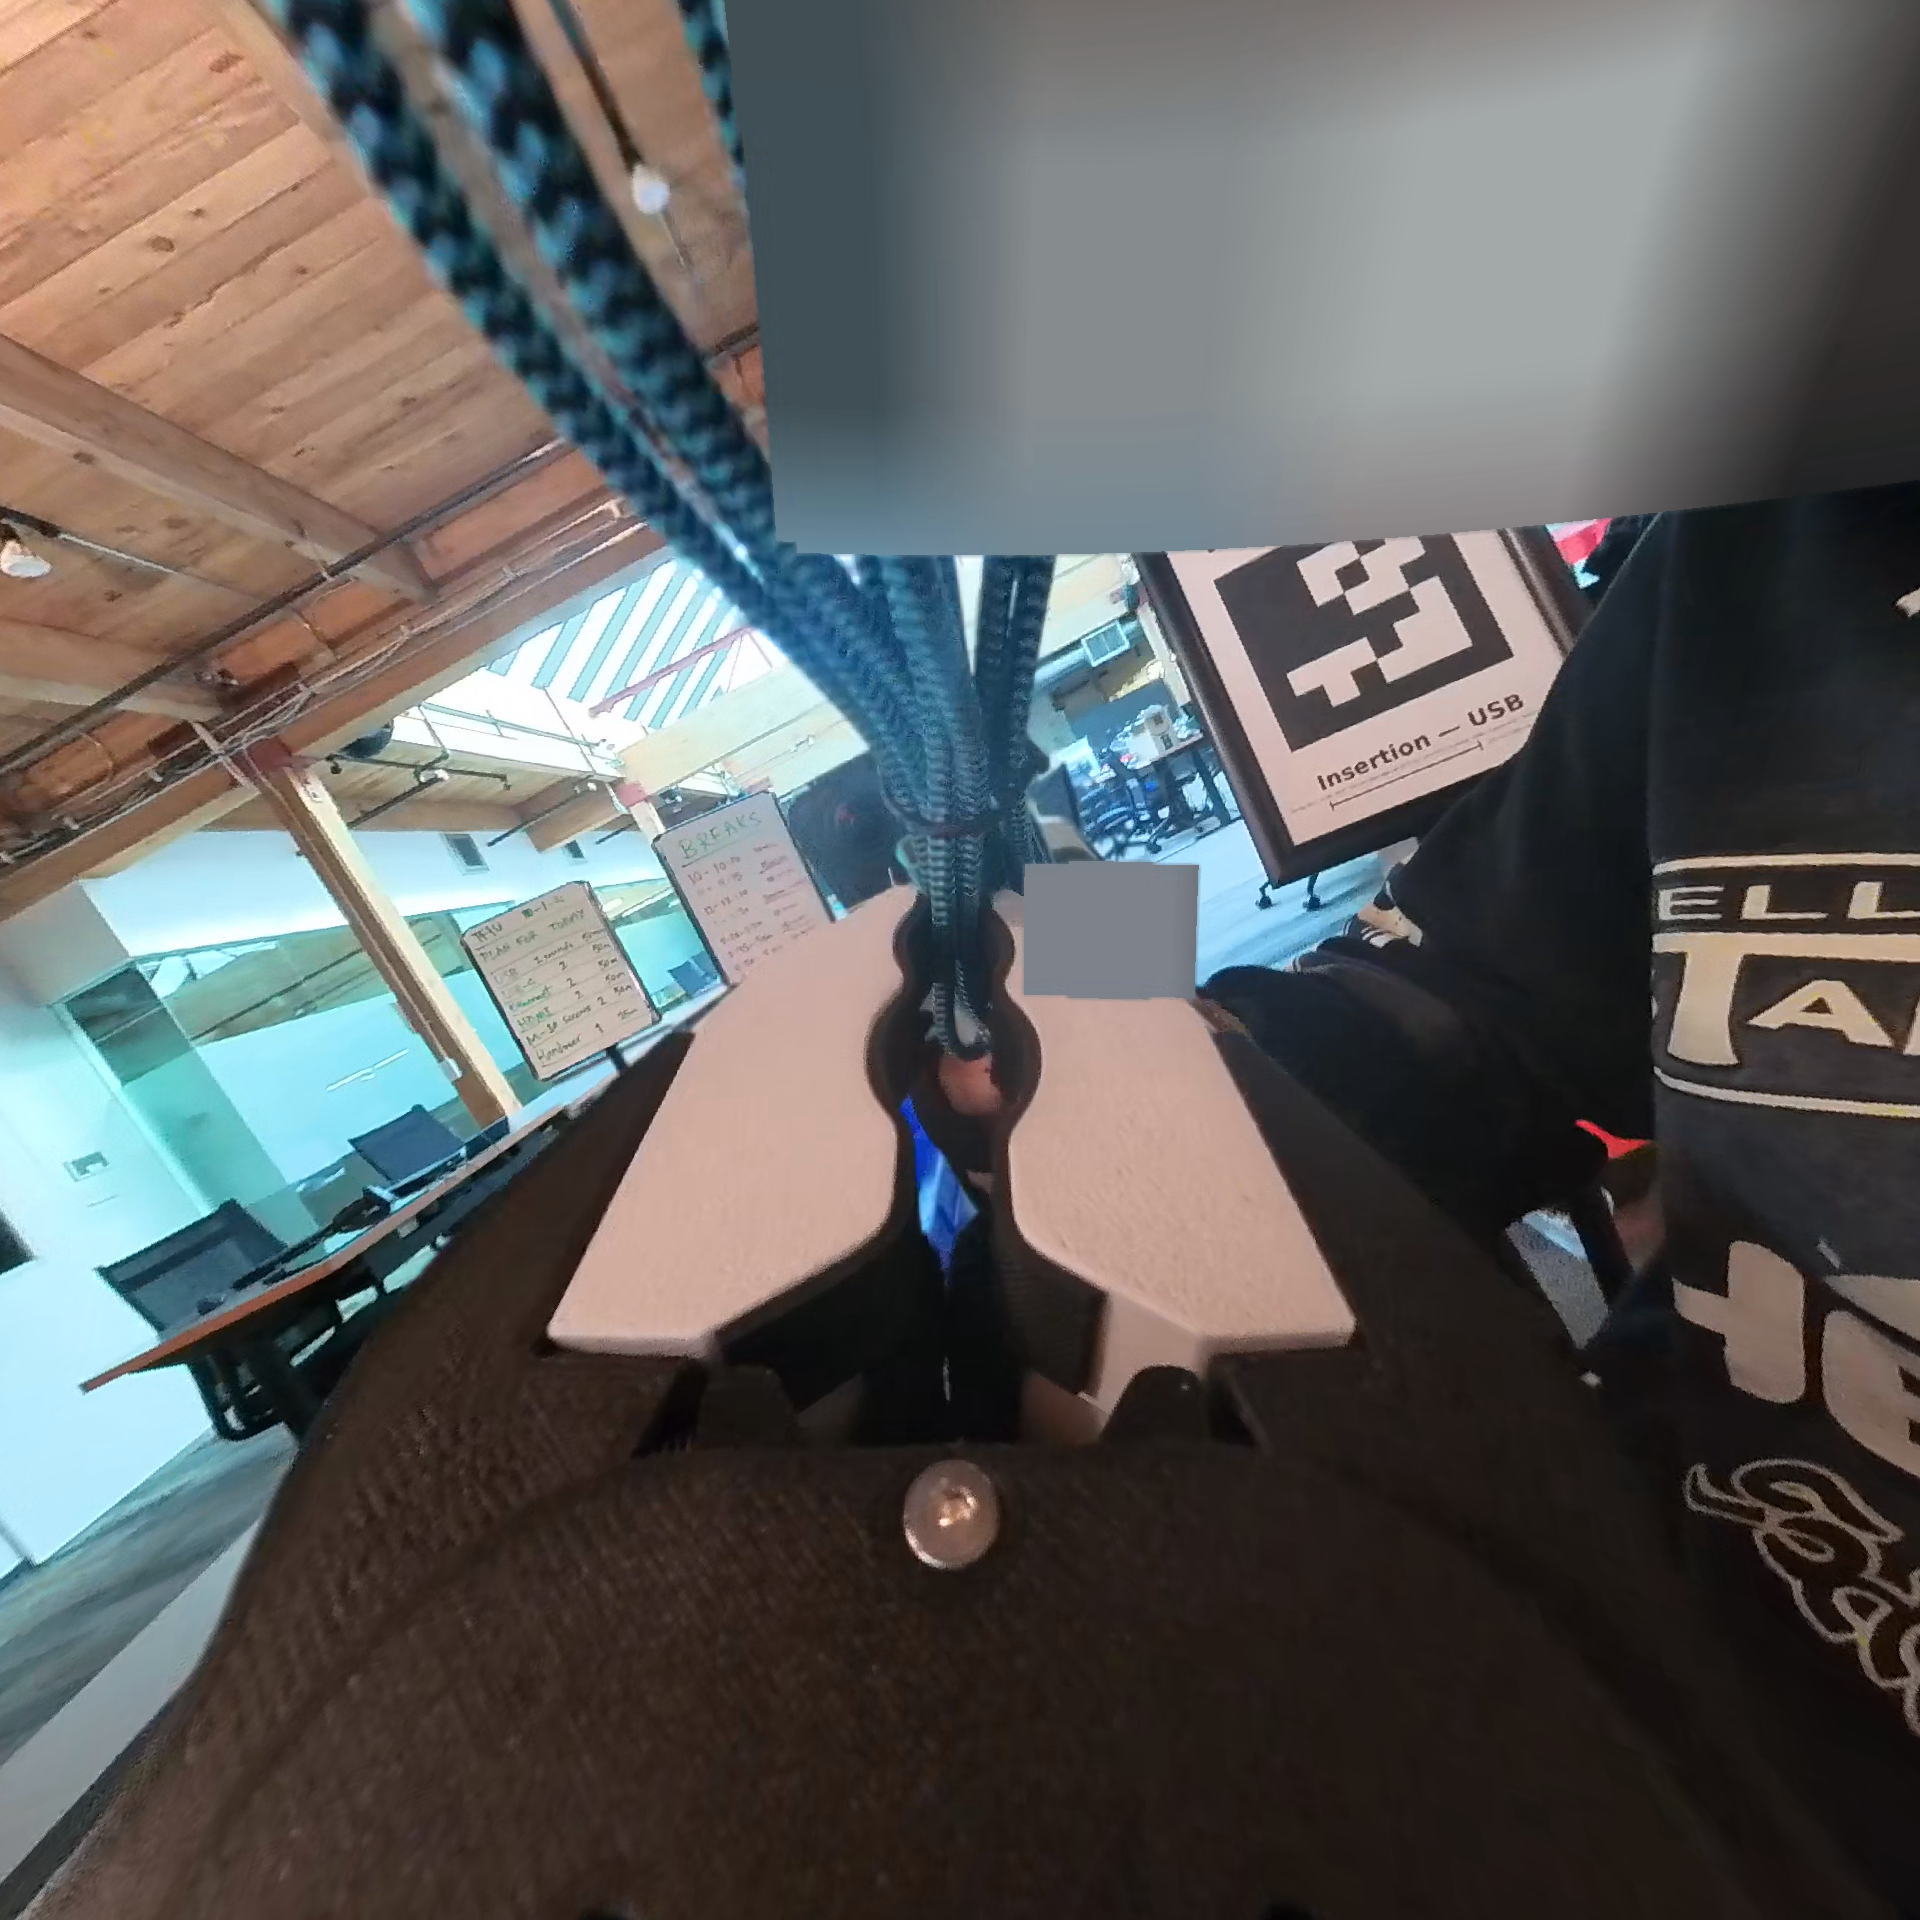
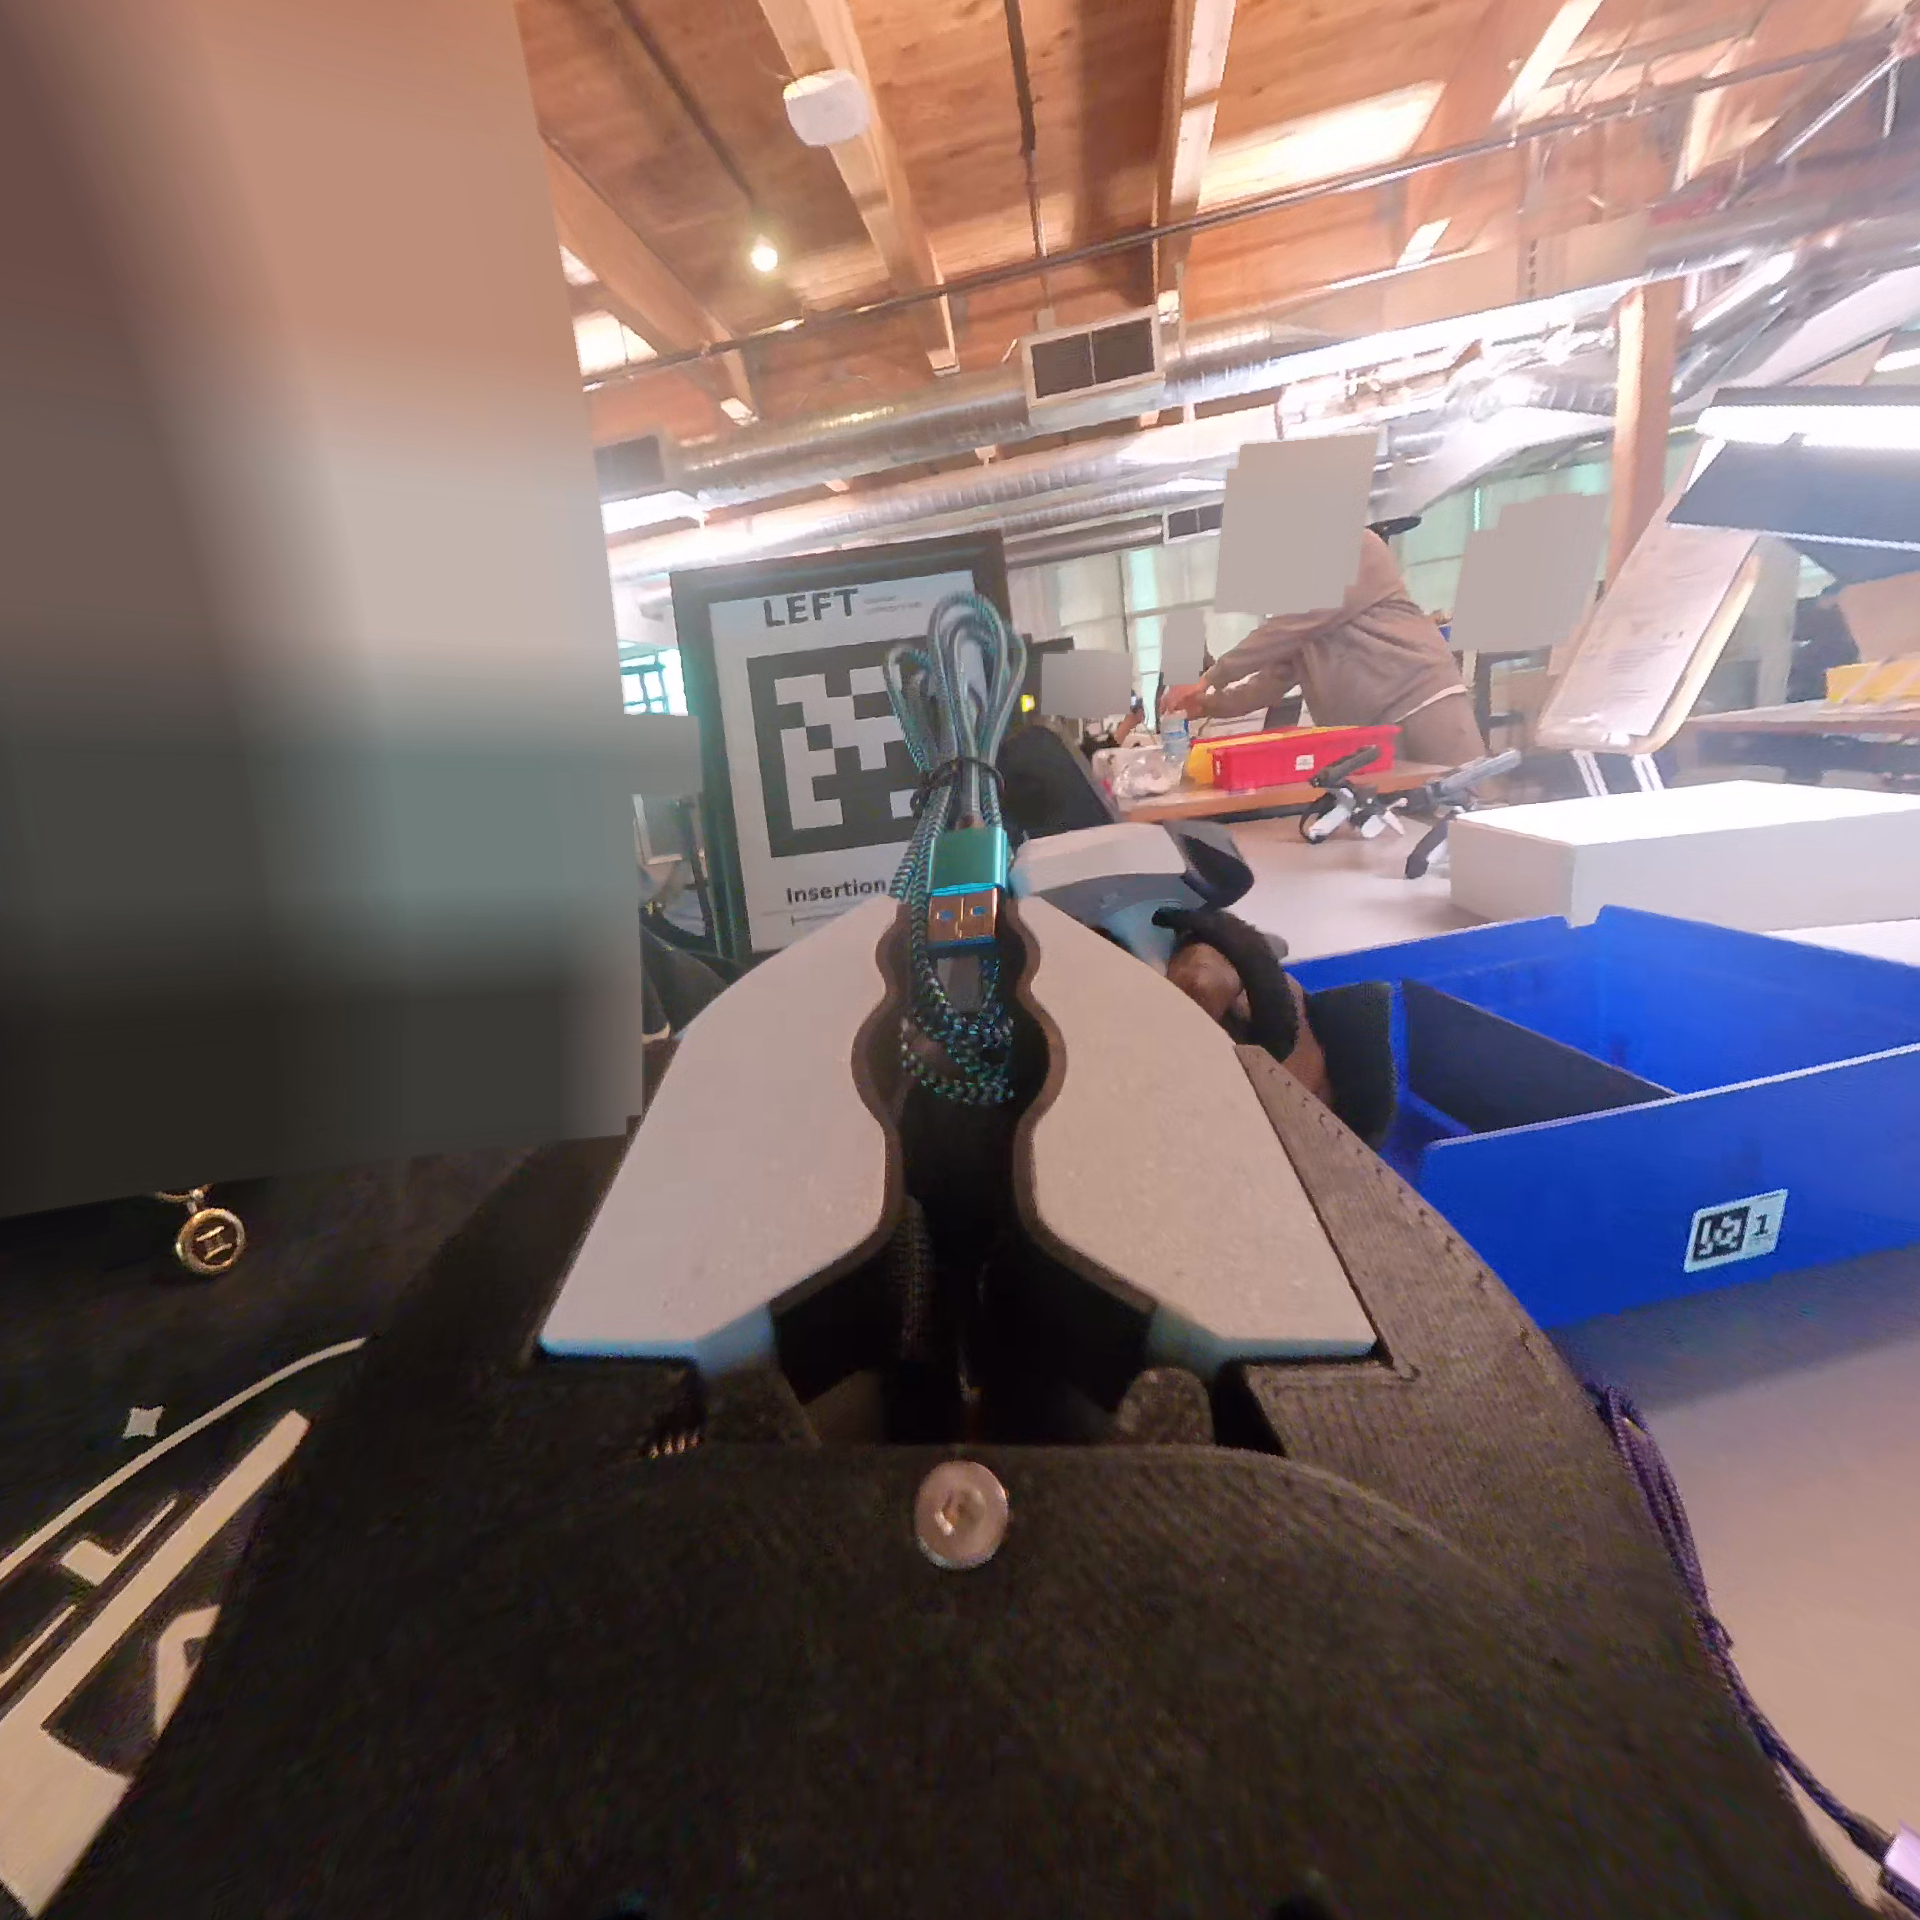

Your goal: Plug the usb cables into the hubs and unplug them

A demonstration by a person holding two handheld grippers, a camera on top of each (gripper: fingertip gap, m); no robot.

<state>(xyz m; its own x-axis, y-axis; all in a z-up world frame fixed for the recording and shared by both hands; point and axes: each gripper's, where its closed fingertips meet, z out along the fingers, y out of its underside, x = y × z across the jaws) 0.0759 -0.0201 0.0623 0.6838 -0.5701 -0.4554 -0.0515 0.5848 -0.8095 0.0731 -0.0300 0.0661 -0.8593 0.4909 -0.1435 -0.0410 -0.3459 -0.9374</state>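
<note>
USB cable bundle (image 2: 956, 831) pinched in right gripper (image 2: 961, 935), left gripper (image 1: 954, 997) pinching braided cables (image 1: 935, 748).

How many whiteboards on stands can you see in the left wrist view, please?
2: one whiteboard stands left of the hand-held gripper's fingers, the other whiteboard just right of it, farther back. More may be hidden behind the cable bundle.

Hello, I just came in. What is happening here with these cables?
A person holds a gripper in each hand. The right gripper is shut on a tied cable bundle, its USB plug showing between the fingers. The left gripper is shut on another braided cable. No hub is in view, so nothing is plugged in yet. A blue bin stands nearby.
</note>
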